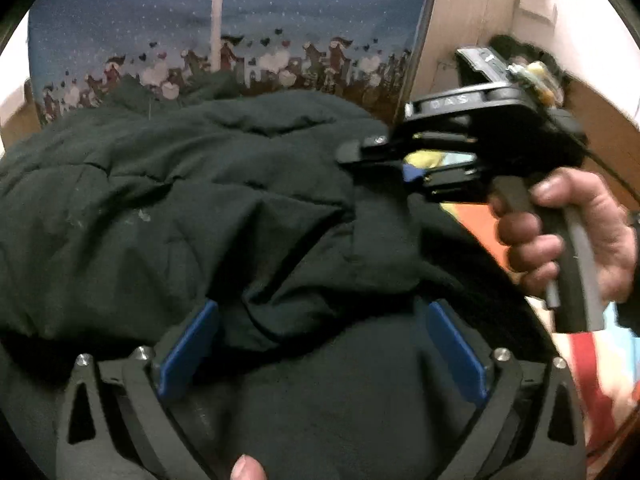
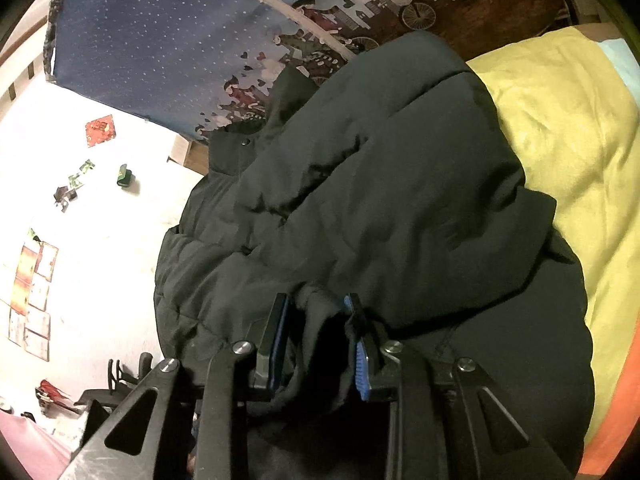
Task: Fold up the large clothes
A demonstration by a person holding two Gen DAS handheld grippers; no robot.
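A large black padded jacket [image 1: 200, 184] lies bunched on a bed and fills most of both views [image 2: 380, 180]. My left gripper [image 1: 320, 328] stands open over it, its blue pads [image 1: 188, 352] wide apart with loose jacket cloth lying between them, untouched by either pad. My right gripper [image 2: 318, 320] is shut on a dark fold at the jacket's edge, which is pinched between its blue pads [image 2: 358, 356]. In the left wrist view the right gripper [image 1: 360, 156] reaches in from the right, held by a hand [image 1: 580, 232].
A yellow blanket [image 2: 560, 140] with an orange edge [image 2: 612, 400] lies right of the jacket. A blue dotted cloth with a town print [image 1: 160, 20] hangs behind. A white wall with pictures [image 2: 40, 260] is at the left, and wooden furniture [image 1: 460, 32] at the back right.
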